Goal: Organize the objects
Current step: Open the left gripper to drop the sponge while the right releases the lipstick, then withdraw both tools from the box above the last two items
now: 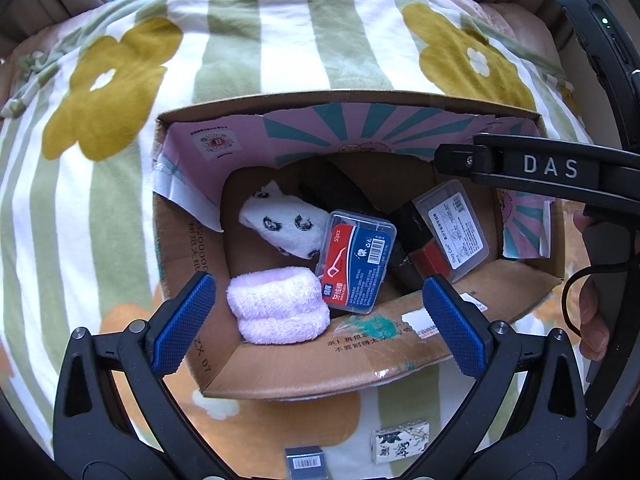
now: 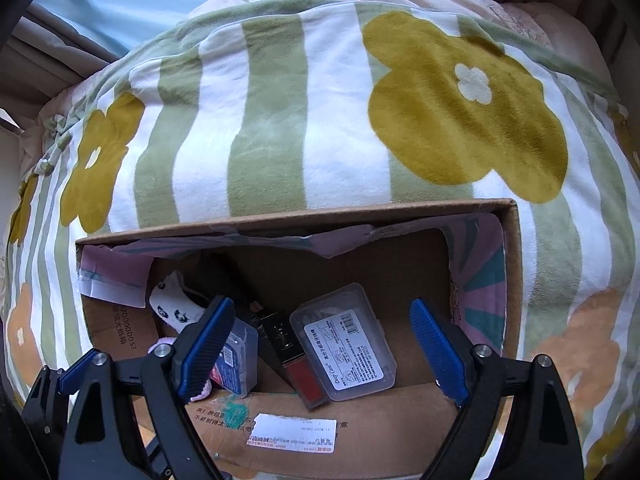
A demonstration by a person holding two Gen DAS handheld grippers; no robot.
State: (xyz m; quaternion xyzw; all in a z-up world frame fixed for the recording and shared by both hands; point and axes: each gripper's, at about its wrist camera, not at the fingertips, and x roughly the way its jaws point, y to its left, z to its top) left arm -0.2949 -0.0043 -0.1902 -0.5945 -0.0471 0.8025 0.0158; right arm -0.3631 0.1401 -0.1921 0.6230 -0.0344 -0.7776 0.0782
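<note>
An open cardboard box [image 1: 320, 372] sits on a striped, flower-print blanket [image 1: 280, 32], filling the centre of the left wrist view and the lower half of the right wrist view. The left gripper [image 1: 320, 312] hangs at the bottom of its frame over the box's near wall, its blue-padded fingers [image 1: 184, 320] spread wide with nothing between them. The right gripper [image 2: 322, 352] is likewise wide and empty above the box's near edge; in the left wrist view its black body, lettered "DAS", juts in from the right edge, with part of a person's hand [image 1: 592, 320] behind it.

Inside the box, a pink fluffy cloth roll [image 1: 278, 304] lies at lower left of the opening, touching a clear floss-pick case with a red-and-blue label [image 1: 356, 262]. Above and left of that case lies a white sock with dark prints [image 1: 286, 224]. To the right, a second clear plastic case with a white label [image 1: 456, 230] rests beside a black-and-red lipstick-like tube [image 1: 420, 240]; a dark object farther back cannot be made out.

Outside the box, near the bottom of the left wrist view, a small white box with black ink drawings [image 1: 400, 440] and a small grey box with a barcode [image 1: 306, 462] lie on the blanket, just apart from each other.
</note>
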